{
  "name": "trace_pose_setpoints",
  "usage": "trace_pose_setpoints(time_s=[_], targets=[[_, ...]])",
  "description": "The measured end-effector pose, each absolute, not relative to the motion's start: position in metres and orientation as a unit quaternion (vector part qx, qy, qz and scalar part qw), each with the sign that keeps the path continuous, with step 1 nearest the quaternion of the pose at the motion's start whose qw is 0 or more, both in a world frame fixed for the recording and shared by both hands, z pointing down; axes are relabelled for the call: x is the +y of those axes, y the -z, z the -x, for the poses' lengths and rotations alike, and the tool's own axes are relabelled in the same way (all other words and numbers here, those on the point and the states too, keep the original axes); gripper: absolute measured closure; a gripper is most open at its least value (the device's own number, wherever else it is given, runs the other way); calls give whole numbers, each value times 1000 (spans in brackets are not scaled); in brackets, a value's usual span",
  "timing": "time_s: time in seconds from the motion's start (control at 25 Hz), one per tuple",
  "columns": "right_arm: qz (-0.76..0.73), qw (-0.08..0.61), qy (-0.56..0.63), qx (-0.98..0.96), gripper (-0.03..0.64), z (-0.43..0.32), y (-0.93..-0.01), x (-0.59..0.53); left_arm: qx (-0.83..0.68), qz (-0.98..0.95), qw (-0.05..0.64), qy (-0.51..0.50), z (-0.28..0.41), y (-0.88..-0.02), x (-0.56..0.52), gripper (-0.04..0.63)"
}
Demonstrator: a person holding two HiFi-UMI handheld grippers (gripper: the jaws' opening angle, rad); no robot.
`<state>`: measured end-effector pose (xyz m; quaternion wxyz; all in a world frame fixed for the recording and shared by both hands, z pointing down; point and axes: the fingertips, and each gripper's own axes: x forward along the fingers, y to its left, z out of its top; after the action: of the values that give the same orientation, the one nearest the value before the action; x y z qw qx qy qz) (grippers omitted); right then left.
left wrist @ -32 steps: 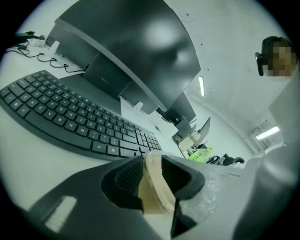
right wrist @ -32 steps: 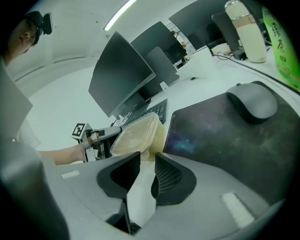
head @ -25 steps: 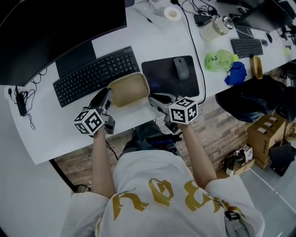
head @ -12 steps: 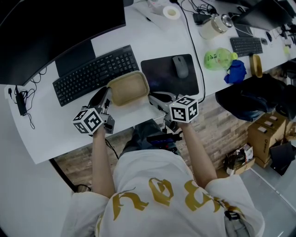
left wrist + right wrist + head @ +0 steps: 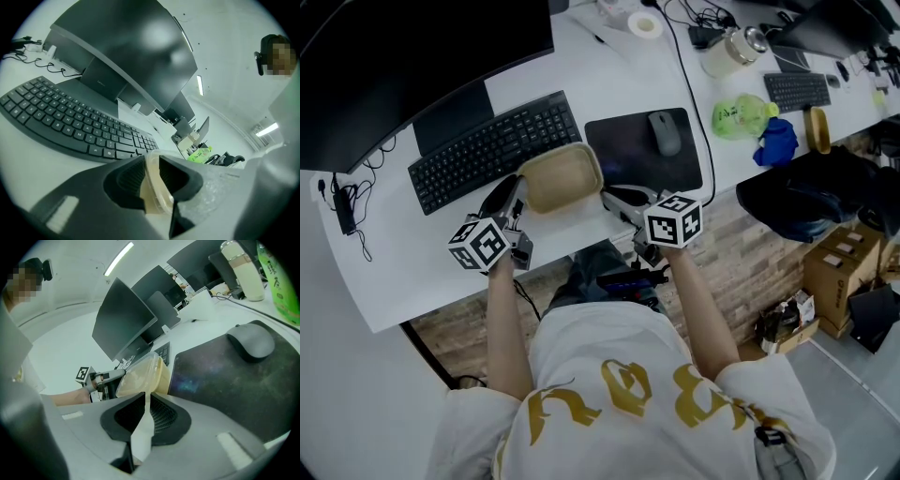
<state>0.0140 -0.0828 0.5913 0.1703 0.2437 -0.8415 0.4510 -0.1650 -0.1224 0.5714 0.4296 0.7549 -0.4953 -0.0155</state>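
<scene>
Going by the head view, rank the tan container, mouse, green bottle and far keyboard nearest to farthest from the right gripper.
1. tan container, gripped at its right edge by the right gripper.
2. mouse, on the mat beyond.
3. green bottle, to the mouse's right.
4. far keyboard, farthest right.

Pretty tight on the far side: the keyboard (image 5: 492,141) sits just beyond the container (image 5: 562,178) on the left, and the mouse pad (image 5: 628,159) with the mouse (image 5: 664,133) crowds it on the right. The monitor (image 5: 412,47) blocks the far left. Open desk (image 5: 403,253) lies left of the left gripper (image 5: 516,190), toward the near edge. Right of the right gripper (image 5: 605,195) there's just a thin near strip. The 2 grippers take up both ends of the container.
</scene>
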Motion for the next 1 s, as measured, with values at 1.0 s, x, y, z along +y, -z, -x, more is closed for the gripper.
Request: trace_pose_setpoints(time_s=[1.0], targets=[[-243, 169, -444, -846, 560, -14, -580, -82, -492, -761, 422, 19, 162, -558, -126, 500]])
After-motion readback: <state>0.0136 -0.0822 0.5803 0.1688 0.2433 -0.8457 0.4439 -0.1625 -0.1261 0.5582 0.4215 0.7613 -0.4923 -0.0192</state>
